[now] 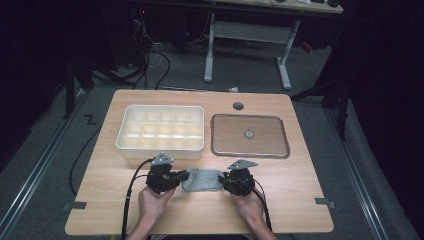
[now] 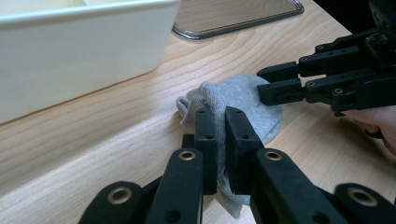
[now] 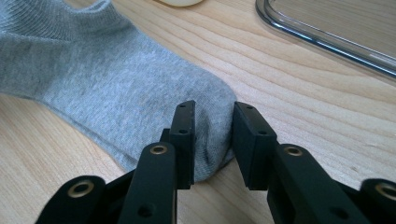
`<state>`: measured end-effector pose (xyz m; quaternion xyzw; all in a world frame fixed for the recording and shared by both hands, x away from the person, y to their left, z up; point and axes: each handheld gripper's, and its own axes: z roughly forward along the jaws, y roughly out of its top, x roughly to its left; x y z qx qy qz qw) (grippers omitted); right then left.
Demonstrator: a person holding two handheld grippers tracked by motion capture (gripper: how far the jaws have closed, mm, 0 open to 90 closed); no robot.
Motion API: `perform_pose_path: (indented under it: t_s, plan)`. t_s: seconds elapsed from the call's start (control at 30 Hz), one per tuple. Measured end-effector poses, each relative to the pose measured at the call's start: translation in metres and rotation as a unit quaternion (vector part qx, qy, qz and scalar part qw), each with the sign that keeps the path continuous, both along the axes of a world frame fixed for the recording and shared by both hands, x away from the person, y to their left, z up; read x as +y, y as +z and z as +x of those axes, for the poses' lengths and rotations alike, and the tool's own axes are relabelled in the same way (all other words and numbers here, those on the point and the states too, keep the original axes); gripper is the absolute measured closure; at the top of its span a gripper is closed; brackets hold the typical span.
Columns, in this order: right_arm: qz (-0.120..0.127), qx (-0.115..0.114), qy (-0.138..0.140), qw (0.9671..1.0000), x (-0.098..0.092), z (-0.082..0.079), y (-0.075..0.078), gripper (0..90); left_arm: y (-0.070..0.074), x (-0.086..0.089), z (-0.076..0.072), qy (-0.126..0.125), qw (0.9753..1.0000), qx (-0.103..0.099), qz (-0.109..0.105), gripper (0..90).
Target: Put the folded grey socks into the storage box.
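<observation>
**Sock pinched at one end, the other end still to be caught**

Right, lower middle of the high view, and both tools are on the grey sock (image 1: 202, 180), which lies flat on the wooden table (image 1: 295, 200) just below the white compartment box (image 1: 161, 127).

Starting at the left: the left gripper (image 1: 184, 179) has its jaws pressed nearly together with a fold of sock fabric pinched between them. In the left gripper view the cloth bunches up ahead of the tips (image 2: 220, 122) and trails back down between the jaws, so that grip looks solid.

Moving right: the right gripper (image 1: 223, 181) is at the sock's other end. Its own view shows the jaws (image 3: 213, 122) spread a little, straddling the rounded toe edge, the fabric lying between them but not squeezed.

Further right, the clear-rimmed tray (image 1: 250, 136) sits in the upper right, well out of the way.

To do this well, I'd judge the right jaws should close squarely on the toe, taking a good bite of fabric, not just the hem. Keep the left pinch firm, then lift both ends evenly so the sock doesn't slip or twist.
</observation>
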<state>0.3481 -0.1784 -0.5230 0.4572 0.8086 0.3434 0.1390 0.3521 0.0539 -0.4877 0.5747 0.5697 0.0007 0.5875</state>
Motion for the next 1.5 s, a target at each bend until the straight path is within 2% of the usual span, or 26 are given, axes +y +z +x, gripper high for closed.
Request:
perform_pose_path:
  t_s: [0.2,0.53,0.93,1.4,1.5]
  plan:
    - [-0.003,-0.003,0.011,0.9999,0.001,-0.001,-0.001,71.8,0.005,-0.008,0.001,-0.006,1.0,-0.006,0.003,85.1]
    - [0.001,-0.006,0.022,0.9997,0.007,-0.002,-0.001,72.2,0.005,-0.012,0.004,-0.014,0.9999,-0.001,-0.002,85.0]
    - [0.021,-0.007,0.029,0.9993,0.017,-0.002,-0.004,72.2,0.008,-0.025,0.007,-0.028,0.9996,0.0,0.0,84.8]
    - [0.016,-0.015,0.038,0.999,0.02,-0.002,-0.005,72.2,-0.001,-0.043,0.015,-0.035,0.9992,0.016,0.0,84.7]
    - [0.015,-0.016,0.039,0.999,0.02,-0.002,-0.005,72.2,-0.004,-0.048,0.016,-0.039,0.9991,0.012,0.008,84.7]
